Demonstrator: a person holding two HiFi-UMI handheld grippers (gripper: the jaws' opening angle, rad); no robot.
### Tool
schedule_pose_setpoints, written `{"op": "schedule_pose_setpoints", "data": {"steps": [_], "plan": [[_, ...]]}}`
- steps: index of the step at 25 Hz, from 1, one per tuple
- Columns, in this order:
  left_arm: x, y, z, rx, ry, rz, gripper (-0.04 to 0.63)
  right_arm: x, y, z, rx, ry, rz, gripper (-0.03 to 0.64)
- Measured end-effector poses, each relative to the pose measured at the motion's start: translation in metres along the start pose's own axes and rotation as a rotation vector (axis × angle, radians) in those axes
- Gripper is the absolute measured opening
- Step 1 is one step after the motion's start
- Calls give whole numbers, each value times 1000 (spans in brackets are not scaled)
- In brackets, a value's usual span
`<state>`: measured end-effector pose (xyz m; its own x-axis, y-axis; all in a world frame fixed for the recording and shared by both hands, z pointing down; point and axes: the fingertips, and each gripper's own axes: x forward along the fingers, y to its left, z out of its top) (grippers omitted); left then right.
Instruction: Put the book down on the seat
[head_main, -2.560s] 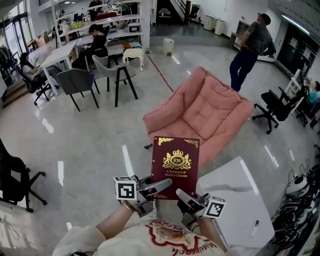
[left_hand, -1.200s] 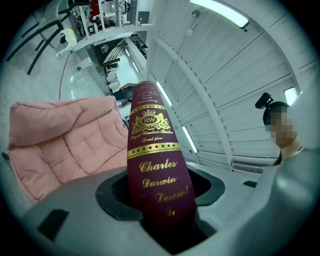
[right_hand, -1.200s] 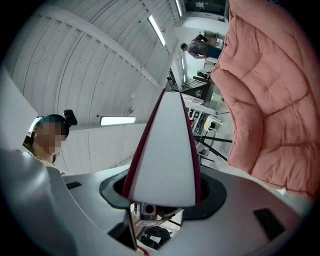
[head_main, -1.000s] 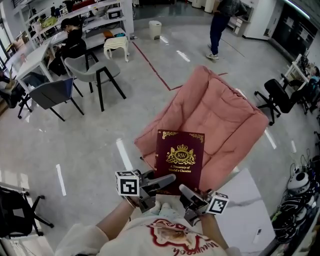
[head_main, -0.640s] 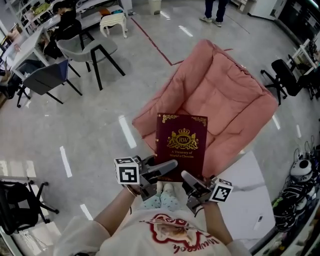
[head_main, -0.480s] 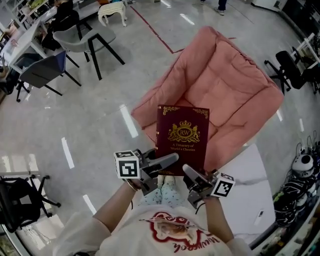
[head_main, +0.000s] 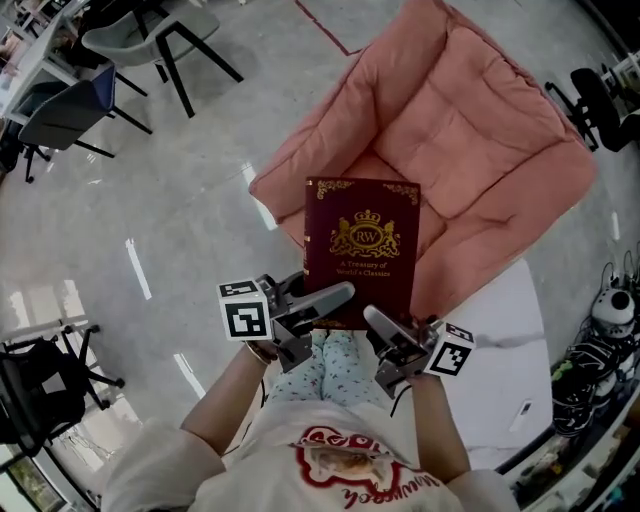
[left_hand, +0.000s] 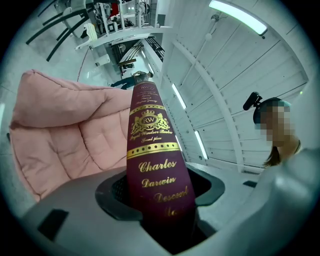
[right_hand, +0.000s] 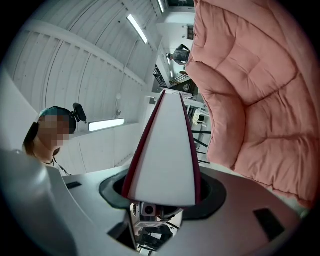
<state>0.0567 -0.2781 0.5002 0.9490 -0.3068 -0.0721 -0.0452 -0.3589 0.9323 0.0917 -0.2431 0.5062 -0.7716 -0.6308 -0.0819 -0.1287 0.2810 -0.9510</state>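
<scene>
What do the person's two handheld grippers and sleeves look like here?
Both the left gripper and right gripper have grey moulded jaws, and each carries a white cube bearing black square markers. The person wears loose cream sleeves.

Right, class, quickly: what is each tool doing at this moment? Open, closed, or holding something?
Left tool: closed on the book, at its spine side.
Right tool: closed on the same book, at its page-edge side.
</scene>
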Motion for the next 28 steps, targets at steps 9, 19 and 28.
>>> {"op": "schedule_pose_setpoints", "data": {"steps": [9,19,28], "plan": [[-1,49,-7,-28,-22,25,247,3,-49,-6,30,20,-17,222],[-6,136,-30,-38,-24,74,247,3,-136,-25,75,36,-3,222],[-5,133,-30,-61,-30,72,247,2,-132,-24,78,53,-39,222]]}}
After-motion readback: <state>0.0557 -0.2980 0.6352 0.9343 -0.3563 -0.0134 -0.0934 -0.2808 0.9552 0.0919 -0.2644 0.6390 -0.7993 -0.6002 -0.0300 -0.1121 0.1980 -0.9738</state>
